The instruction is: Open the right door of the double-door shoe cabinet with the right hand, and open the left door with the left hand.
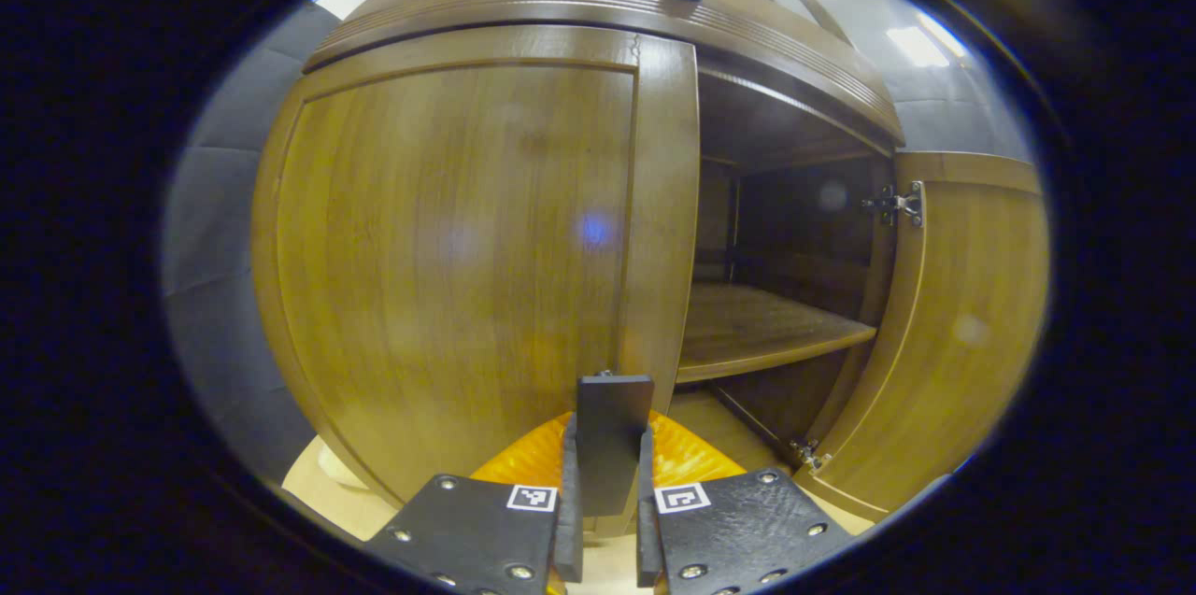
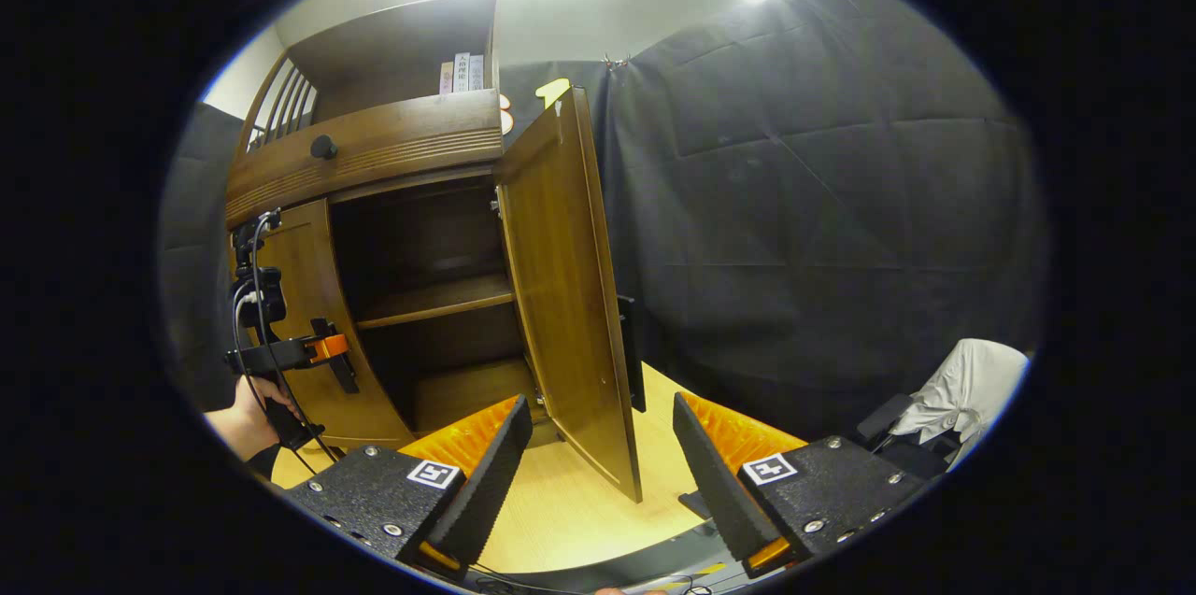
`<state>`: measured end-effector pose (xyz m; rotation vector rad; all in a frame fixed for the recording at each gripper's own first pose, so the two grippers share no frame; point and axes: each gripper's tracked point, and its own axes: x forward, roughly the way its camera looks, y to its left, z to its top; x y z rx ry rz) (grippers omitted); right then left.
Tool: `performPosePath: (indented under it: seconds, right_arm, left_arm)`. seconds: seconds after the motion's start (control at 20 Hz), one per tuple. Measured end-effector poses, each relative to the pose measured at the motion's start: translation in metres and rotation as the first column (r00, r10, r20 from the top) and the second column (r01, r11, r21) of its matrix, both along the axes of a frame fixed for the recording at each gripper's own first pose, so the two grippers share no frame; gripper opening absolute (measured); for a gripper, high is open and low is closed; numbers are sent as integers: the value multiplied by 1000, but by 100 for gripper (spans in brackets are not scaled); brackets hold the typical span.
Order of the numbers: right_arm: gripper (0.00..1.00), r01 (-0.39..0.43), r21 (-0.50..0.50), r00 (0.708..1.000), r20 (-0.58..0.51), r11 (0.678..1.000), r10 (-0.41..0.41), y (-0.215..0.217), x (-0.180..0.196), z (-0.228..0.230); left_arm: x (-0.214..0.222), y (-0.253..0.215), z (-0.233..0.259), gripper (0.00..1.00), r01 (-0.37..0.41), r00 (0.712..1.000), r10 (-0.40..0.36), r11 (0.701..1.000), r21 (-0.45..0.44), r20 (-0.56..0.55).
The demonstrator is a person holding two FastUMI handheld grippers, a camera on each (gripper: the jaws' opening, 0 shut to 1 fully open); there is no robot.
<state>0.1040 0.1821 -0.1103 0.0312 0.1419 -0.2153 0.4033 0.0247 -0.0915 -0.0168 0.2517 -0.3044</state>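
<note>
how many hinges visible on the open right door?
2: upper hinge near the right door's top inner edge, lower hinge near its bottom. More may be hidden.

The double-door shoe cabinet (image 1: 598,7) is glossy brown wood with a ribbed moulding along its top edge and a small dark round knob at 12 o'clock in the left gripper view. Its left door (image 1: 448,259), a framed flat panel, is closed flush against the front, with a dark flat handle (image 1: 612,441) standing out at its lower inner edge, toward 6 o'clock. Its right door (image 2: 570,296) stands swung wide open on metal hinges, baring a dark interior with one wooden shelf (image 1: 757,329) across the middle, at 3 o'clock.
</note>
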Motion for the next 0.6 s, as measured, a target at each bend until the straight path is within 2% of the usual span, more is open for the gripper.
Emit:
performPosePath:
  seconds: [0.15, 0.25, 0.3, 0.55, 0.6]
  right_arm:
    - [94, -18, 12, 1000, 6, 1000, 18, 9, 1, -4]
    - [94, -43, 17, 999, -2, 999, 43, 18, 0, -10]
    - [92, -56, 15, 998, -5, 998, 57, 23, -2, -12]
    - [94, -135, 26, 991, -18, 991, 135, 44, 7, -19]
    - [94, -151, 32, 988, -18, 988, 152, 50, 9, -20]
  left_arm:
    - [1, -1, 1, 17, 17, 1000, -17, 1000, 8, 14]
    - [0, -2, -2, 29, 19, 1000, -19, 1000, 0, 1]
    - [1, -1, -1, 27, 21, 1000, -21, 1000, -4, 3]
    - [0, -3, -1, 18, 30, 999, -30, 999, -22, 11]
    - [-1, -2, -1, 30, 29, 1000, -28, 999, -23, 12]
